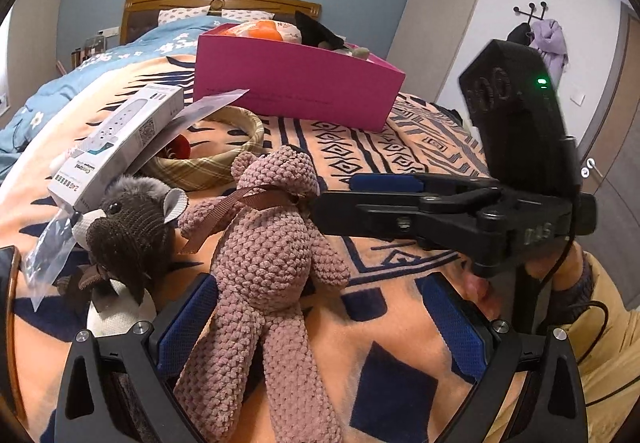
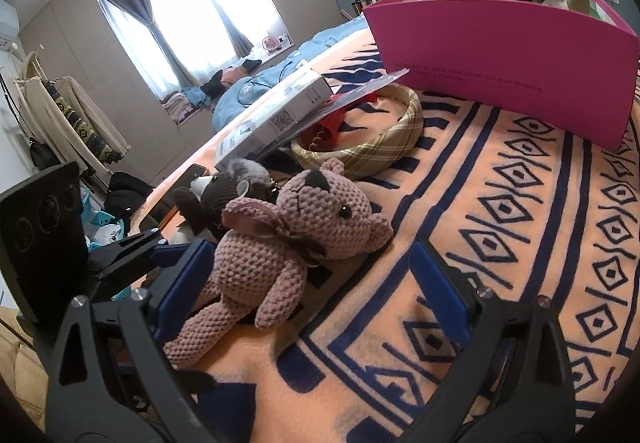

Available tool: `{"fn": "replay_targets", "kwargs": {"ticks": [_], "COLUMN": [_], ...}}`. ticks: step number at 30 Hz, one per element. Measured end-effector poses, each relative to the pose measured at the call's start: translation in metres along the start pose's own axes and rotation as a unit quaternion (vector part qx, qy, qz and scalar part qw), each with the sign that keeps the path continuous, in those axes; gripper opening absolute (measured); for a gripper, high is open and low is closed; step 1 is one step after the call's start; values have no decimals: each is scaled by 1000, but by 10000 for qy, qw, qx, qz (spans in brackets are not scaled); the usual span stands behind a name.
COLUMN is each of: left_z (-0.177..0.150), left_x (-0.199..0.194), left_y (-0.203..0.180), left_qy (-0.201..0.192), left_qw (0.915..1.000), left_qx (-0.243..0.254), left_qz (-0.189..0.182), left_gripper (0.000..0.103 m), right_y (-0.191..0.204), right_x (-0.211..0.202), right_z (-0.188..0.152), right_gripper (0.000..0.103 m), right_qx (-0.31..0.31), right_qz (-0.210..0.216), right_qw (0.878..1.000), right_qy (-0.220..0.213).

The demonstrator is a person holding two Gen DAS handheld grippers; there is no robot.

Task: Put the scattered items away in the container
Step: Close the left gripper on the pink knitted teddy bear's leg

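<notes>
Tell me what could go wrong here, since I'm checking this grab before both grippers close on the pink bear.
Both grippers are open around the pink bear, left gripper at its legs and right gripper near its body, so their fingers might collide. The brown plush touches the bear's arm and could get dragged along. The white box leans over the brown plush and may slide off.

black grippers (image 1: 320, 327) with blue padded jaws, silver screws, yellow sleeve (image 1: 608, 343).
</notes>
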State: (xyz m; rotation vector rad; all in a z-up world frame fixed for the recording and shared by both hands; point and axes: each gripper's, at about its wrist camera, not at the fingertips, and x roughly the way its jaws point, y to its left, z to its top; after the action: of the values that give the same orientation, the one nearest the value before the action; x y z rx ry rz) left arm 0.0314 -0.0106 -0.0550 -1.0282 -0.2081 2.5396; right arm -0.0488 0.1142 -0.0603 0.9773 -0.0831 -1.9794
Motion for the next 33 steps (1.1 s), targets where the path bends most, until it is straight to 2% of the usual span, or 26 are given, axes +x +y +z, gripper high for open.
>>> {"fn": "replay_targets", "kwargs": {"ticks": [6, 9, 17, 23, 28, 31, 33], "left_z": [-2, -4, -4, -3, -2, -2, -2], "left_x": [0, 1, 5, 3, 2, 0, -1], "left_y": [1, 8, 17, 23, 32, 37, 39], "left_qy": [67, 142, 248, 288, 348, 369, 398], "left_qw": [10000, 9998, 9994, 9992, 9986, 9983, 9980], "left_qx": [57, -76, -234, -294, -385, -460, -479], "left_qz": [-20, -92, -100, -16, 48, 11, -42], "left_gripper": [103, 103, 91, 71, 45, 38, 37], "right_y": [-4, -3, 0, -1, 0, 0, -1], "right_x": [12, 16, 27, 27, 26, 26, 27], "right_z": [3, 5, 7, 7, 8, 8, 8], "right_gripper": [99, 99, 99, 93, 88, 88, 88], "right_qx": [124, 138, 186, 254, 249, 266, 295], "right_qz": [47, 68, 171, 189, 209, 211, 227], "right_qw": [9999, 9998, 9993, 9991, 9991, 9991, 9990], "right_qy": [108, 144, 257, 277, 257, 253, 254]}}
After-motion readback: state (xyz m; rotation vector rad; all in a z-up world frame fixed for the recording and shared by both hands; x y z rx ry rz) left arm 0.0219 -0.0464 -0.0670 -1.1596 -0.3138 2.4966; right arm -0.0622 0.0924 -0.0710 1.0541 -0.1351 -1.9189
